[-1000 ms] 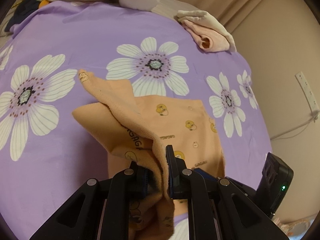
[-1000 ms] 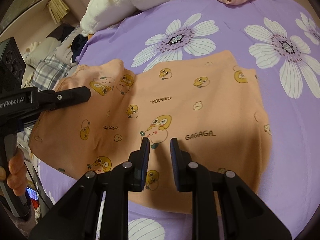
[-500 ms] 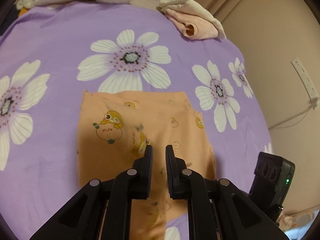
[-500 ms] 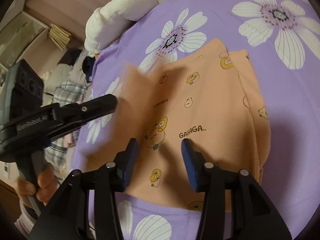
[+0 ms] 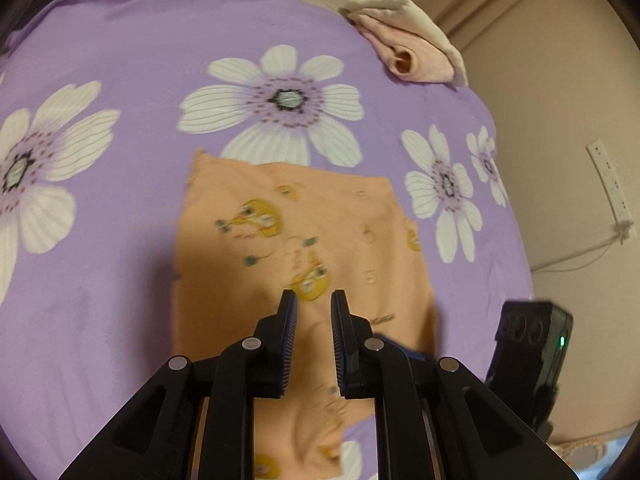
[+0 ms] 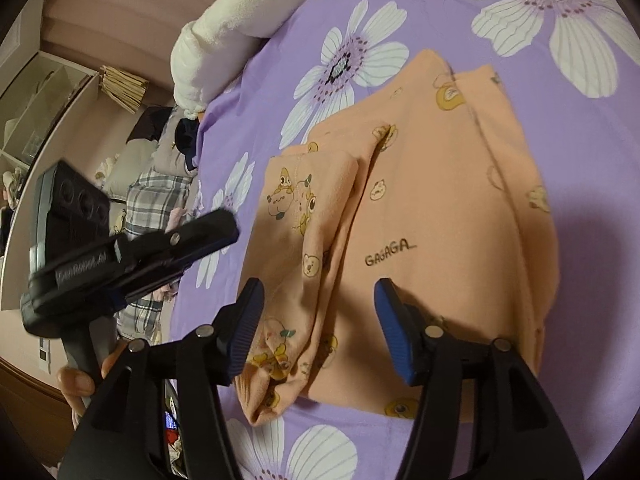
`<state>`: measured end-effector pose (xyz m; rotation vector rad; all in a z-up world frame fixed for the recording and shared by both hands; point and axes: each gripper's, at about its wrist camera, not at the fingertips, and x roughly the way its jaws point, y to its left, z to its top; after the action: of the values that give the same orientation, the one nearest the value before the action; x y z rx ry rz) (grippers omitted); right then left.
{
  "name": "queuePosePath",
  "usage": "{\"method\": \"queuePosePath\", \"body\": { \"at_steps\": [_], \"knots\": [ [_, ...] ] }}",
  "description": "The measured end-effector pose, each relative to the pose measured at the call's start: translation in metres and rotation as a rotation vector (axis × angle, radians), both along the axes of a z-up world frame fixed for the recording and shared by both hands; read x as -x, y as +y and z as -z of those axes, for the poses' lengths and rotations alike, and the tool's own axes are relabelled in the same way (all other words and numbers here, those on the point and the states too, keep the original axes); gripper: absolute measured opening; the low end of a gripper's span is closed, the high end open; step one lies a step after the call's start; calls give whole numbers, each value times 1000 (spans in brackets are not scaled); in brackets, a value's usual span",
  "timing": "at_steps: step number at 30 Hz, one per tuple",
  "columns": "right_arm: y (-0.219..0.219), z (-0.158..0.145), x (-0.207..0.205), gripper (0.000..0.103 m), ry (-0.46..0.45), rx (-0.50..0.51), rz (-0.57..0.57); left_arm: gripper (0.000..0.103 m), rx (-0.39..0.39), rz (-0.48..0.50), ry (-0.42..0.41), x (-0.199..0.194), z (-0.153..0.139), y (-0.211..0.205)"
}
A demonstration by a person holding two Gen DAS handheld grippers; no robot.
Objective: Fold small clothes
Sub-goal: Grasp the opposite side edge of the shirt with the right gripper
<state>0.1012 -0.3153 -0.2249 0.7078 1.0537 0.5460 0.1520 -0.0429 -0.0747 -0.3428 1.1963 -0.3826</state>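
Note:
An orange garment [image 5: 320,220] printed with yellow ducks and "GAGAGA" lies on the purple flowered bed cover [image 5: 120,60]. Its left side [image 6: 316,200] is folded over onto the body [image 6: 440,200]. My left gripper [image 5: 314,312] hovers over the garment's near part, jaws a narrow gap apart with nothing between them. In the right wrist view that left gripper [image 6: 228,228] hangs left of the garment, a hand on its handle. My right gripper [image 6: 318,296] stands over the garment's near edge. Its jaws are opening, and the cloth lies under them with the pads clear of it.
A pile of pink and beige clothes [image 5: 412,56] sits at the bed's far right edge. A white fluffy blanket [image 6: 228,40] lies at the head. Plaid and dark clothes [image 6: 156,192] lie beyond the bed's left edge. A wall socket [image 5: 608,188] is on the right.
The left gripper held a raised fold of the garment a second ago; the fold now lies flat and the jaws are empty. The right gripper's jaws have spread wide and it has rolled.

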Motion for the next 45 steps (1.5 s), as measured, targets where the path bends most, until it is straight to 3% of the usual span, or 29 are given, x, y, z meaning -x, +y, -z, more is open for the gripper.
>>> {"method": "queuePosePath", "body": {
  "at_steps": [4, 6, 7, 10, 19, 25, 29, 33, 35, 45],
  "knots": [
    [14, 0, -15, 58, 20, 45, 1, 16, 1, -27, 34, 10, 11, 20],
    [19, -1, -21, 58, 19, 62, 4, 30, 11, -44, 45, 16, 16, 30],
    [22, -2, -25, 58, 21, 70, 4, 31, 28, -55, 42, 21, 19, 38],
    [29, -2, -32, 57, 14, 97, -3, 31, 46, -75, 38, 29, 22, 50],
    [35, -5, -43, 25, -34, 210, 29, 31, 33, -50, 50, 50, 35, 59],
    [38, -12, -41, 25, -109, 195, 9, 31, 50, -58, 64, 54, 39, 63],
    [43, 3, -54, 24, -34, 186, -18, 31, 52, -56, 66, 57, 39, 63],
    [46, 4, -52, 21, -37, 205, -11, 31, 49, -50, 68, 56, 39, 63],
    [47, 0, -50, 10, -52, 233, -8, 31, 51, -47, 68, 56, 38, 62],
    [50, -54, -49, 8, -252, 424, -22, 31, 58, 13, 43, 51, 27, 37]
  ]
}}
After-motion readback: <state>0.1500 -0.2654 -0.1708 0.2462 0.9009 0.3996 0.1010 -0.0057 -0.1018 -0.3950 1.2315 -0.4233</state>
